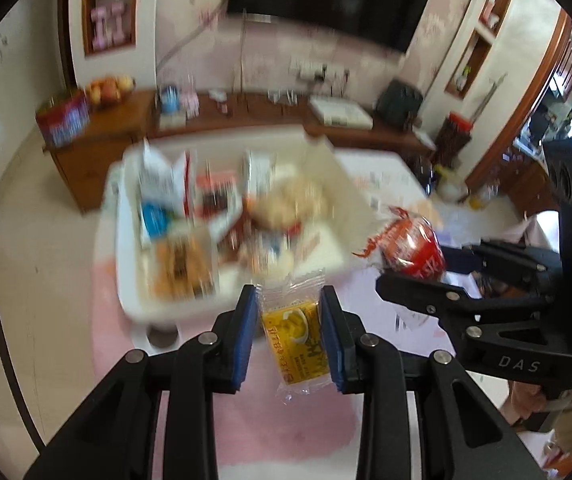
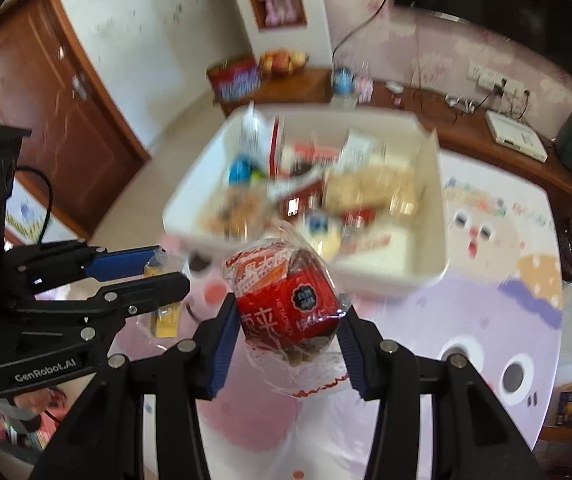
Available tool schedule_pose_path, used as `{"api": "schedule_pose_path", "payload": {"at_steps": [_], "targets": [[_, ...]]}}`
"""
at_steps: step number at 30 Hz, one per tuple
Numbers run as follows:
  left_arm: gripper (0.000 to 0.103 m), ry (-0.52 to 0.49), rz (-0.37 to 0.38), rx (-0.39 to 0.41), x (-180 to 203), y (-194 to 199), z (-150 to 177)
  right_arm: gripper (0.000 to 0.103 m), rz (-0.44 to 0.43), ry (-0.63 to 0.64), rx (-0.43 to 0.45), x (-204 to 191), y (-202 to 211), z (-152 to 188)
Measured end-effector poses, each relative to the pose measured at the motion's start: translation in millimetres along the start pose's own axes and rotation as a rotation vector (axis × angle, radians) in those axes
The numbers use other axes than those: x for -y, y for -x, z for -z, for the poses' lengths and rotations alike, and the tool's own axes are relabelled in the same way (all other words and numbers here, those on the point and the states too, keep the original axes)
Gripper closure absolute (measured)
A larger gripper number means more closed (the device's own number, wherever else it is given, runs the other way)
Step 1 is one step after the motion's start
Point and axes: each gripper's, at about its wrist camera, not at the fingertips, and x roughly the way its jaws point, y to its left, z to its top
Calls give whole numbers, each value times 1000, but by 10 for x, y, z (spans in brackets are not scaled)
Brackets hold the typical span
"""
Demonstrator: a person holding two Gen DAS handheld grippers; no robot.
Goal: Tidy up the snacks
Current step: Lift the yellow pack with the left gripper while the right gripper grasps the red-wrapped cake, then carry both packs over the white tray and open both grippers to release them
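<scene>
Snacks blurred in white bin (image 1: 133,240); left fingers (image 1: 245,320) pinching yellow packet (image 1: 294,332), right fingers (image 2: 221,344) red bag (image 2: 286,308).

Snack bin (image 2: 426,264) on bench (image 2: 486,320), packets inside; sideboard (image 2: 466,128) behind; fruit bowl (image 2: 283,62) on sideboard's left end.

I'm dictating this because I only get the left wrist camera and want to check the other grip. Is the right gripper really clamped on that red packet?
Observer: Yes. In the right wrist view, the right gripper has both blue pads pressing the red packet from either side.
Operator: Anything hanging loose?
Observer: Its clear wrapper trails below the red part, between the fingers.
Operator: What's on the table that side?
Observer: A cloth printed with a cartoon face, right of the white bin.
</scene>
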Motion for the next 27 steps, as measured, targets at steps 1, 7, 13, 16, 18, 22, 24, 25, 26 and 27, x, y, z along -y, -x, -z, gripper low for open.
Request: {"api": "schedule_pose_path", "payload": {"at_steps": [1, 7, 13, 16, 18, 22, 24, 25, 26, 27], "targets": [[73, -2, -5, 20, 15, 33, -90, 56, -6, -11, 27, 27, 80, -101], [73, -5, -55, 158, 66, 313, -677, 55, 15, -27, 149, 105, 410, -536], [73, 8, -90, 216, 91, 364, -1028, 55, 68, -22, 216, 163, 536, -838], [73, 12, -100, 231, 107, 339, -1165, 55, 70, -29, 221, 199, 521, -927], [73, 15, -102, 234, 110, 285, -1247, 55, 82, -32, 224, 225, 491, -977], [73, 26, -118, 223, 97, 145, -1340, 55, 96, -61, 218, 323, 406, -1053], [72, 30, -126, 216, 92, 71, -1337, 55, 104, -70, 215, 366, 367, -1071], [71, 34, -134, 212, 89, 33, -1346, 55, 106, -73, 214, 381, 353, -1084], [68, 40, -142, 205, 76, -6, -1336, 54, 106, -74, 209, 401, 324, -1099], [59, 47, -148, 195, 64, -40, -1341, 52, 109, -75, 195, 408, 285, -1117]]}}
